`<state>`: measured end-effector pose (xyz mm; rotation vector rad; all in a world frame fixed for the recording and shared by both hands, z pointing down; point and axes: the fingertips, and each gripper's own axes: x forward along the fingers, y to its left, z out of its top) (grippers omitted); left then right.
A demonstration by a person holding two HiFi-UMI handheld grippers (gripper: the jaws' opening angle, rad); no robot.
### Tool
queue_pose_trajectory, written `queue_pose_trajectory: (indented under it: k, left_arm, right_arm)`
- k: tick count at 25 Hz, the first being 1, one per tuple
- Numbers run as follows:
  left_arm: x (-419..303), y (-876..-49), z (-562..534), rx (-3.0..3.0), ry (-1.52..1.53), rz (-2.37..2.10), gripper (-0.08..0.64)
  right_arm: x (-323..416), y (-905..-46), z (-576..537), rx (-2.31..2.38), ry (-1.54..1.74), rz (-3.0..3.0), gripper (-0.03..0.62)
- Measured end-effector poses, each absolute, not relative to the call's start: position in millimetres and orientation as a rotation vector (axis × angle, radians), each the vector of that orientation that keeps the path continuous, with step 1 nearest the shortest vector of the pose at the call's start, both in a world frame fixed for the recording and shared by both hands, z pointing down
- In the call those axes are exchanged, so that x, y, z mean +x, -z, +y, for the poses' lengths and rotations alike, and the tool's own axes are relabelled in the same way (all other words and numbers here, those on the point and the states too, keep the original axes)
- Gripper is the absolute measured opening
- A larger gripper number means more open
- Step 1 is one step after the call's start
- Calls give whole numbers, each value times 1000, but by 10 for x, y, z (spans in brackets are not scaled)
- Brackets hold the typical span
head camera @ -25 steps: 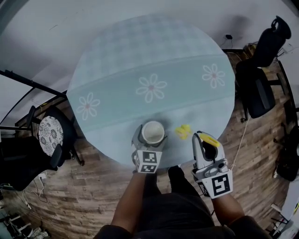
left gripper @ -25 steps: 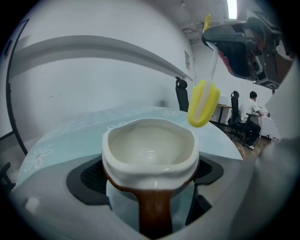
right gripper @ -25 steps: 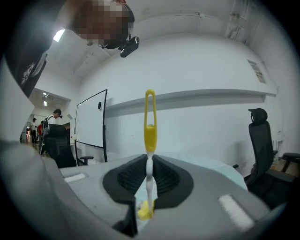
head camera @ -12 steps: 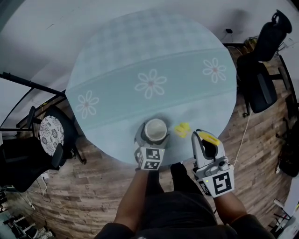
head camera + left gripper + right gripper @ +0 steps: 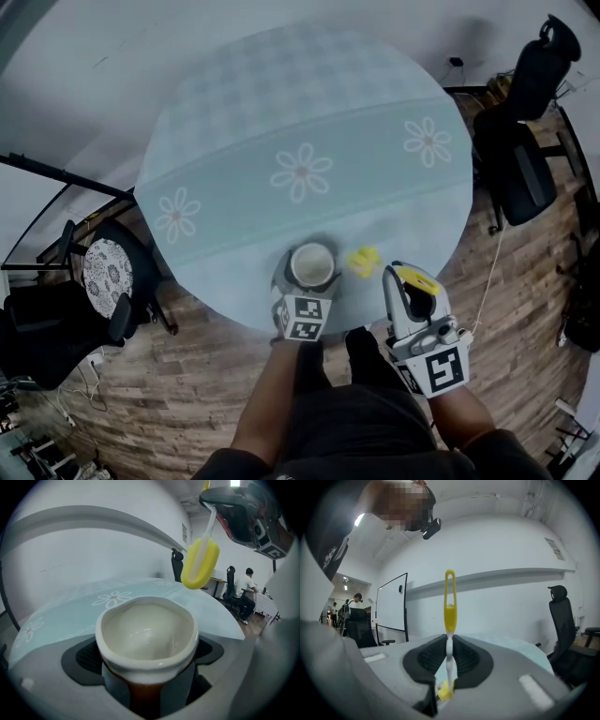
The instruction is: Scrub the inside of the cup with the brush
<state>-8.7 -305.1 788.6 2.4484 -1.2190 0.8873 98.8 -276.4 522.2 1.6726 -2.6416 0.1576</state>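
A cream-white cup (image 5: 312, 265) stands upright near the front edge of the round table (image 5: 300, 112), and my left gripper (image 5: 305, 292) is shut on it. In the left gripper view the empty cup (image 5: 146, 634) fills the space between the jaws of the left gripper (image 5: 146, 667). My right gripper (image 5: 409, 292), to the cup's right, is shut on the brush, whose yellow head (image 5: 364, 260) hangs beside the cup, outside it. That brush head (image 5: 200, 563) hangs above and right of the rim. The brush handle (image 5: 449, 620) stands pinched in the right gripper (image 5: 449, 660).
The table wears a pale blue cloth with white daisies (image 5: 302, 173). A black office chair (image 5: 516, 178) stands at the right, a patterned chair (image 5: 98, 272) at the left, on wooden floor. A seated person (image 5: 246, 585) is far behind.
Almost nothing differs. The cup with the left gripper has shifted slightly right, and the brush head has edged a little closer to the cup.
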Motion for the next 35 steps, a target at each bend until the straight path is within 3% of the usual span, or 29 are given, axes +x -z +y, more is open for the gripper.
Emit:
queue_pose_trajectory:
  k: [9, 19, 32, 35]
  left_arm:
    - [-314, -7588, -2708, 2466, -882, -1234, 541]
    - [-514, -6079, -2783, 2603, -669, -1528, 528]
    - [-427, -4668, -2720, 2779, -309, -1620, 366]
    - [-436, -4544, -2656, 2789, -252, -1604, 289]
  right_arm:
    - [966, -4857, -2708, 1713, -106, -2694, 35]
    - [872, -4304, -2556, 1714, 3, -2769, 35]
    - [806, -3547, -2299, 1679, 219, -2830, 35]
    - [807, -3508, -2256, 1674, 231, -2830, 35]
